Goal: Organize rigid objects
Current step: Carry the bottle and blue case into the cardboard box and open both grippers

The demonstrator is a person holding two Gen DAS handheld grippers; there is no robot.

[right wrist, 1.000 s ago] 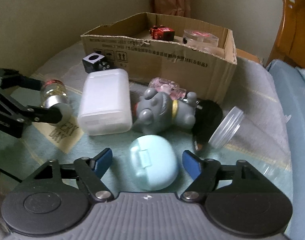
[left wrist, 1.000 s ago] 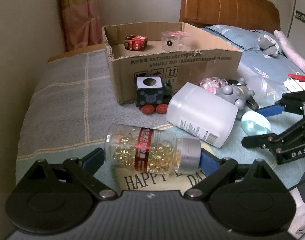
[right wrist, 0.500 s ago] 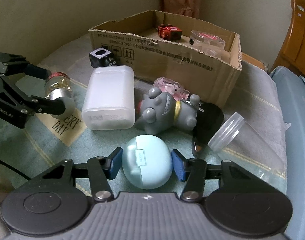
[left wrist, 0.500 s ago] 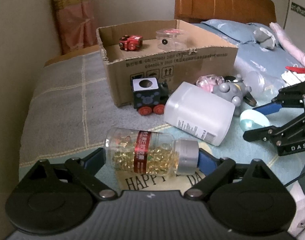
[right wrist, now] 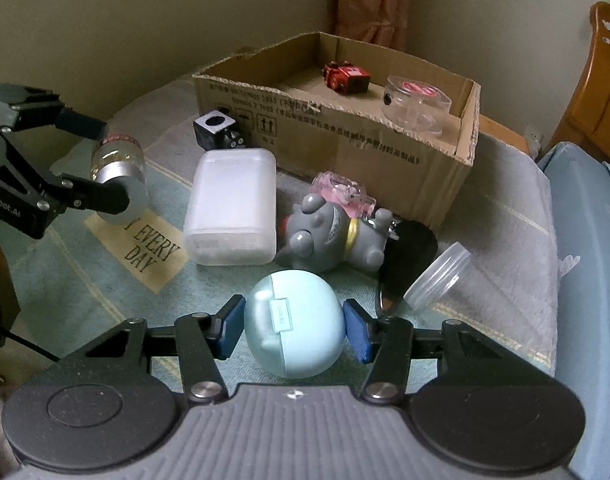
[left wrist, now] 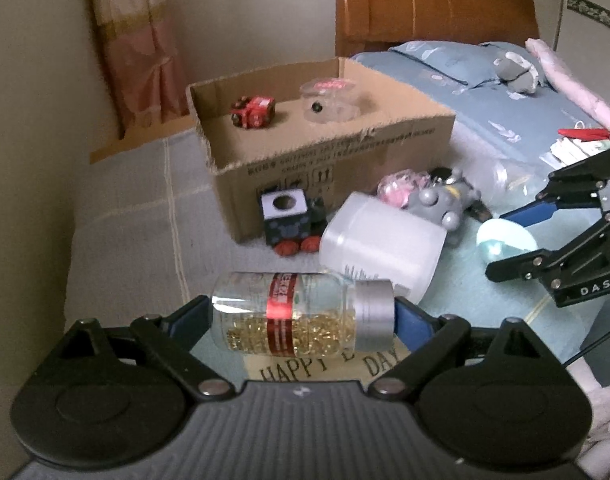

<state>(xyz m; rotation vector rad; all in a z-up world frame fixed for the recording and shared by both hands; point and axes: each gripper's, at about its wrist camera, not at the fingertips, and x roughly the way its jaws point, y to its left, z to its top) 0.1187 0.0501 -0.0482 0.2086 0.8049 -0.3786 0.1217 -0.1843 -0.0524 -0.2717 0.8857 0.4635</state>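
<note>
My left gripper (left wrist: 303,316) is shut on a clear pill bottle (left wrist: 289,314) with gold capsules, a red label and a silver cap, held lengthwise above the bed; it also shows in the right wrist view (right wrist: 119,176). My right gripper (right wrist: 293,328) is shut on a round pale-blue earbud case (right wrist: 293,322), also seen in the left wrist view (left wrist: 505,240). An open cardboard box (left wrist: 337,164) stands behind, holding a red toy car (left wrist: 253,112) and a clear round container (left wrist: 331,100).
In front of the box lie a white plastic bottle (right wrist: 231,206), a black toy train (left wrist: 289,218), a grey elephant figure (right wrist: 329,232), a pink item (right wrist: 341,188), a black object (right wrist: 405,252) and a clear cup (right wrist: 441,276). Pillows (left wrist: 465,64) lie at the right.
My right gripper closed on the earbud case and lifted it. My left gripper raised the pill bottle off the bed and moved closer to the box.
</note>
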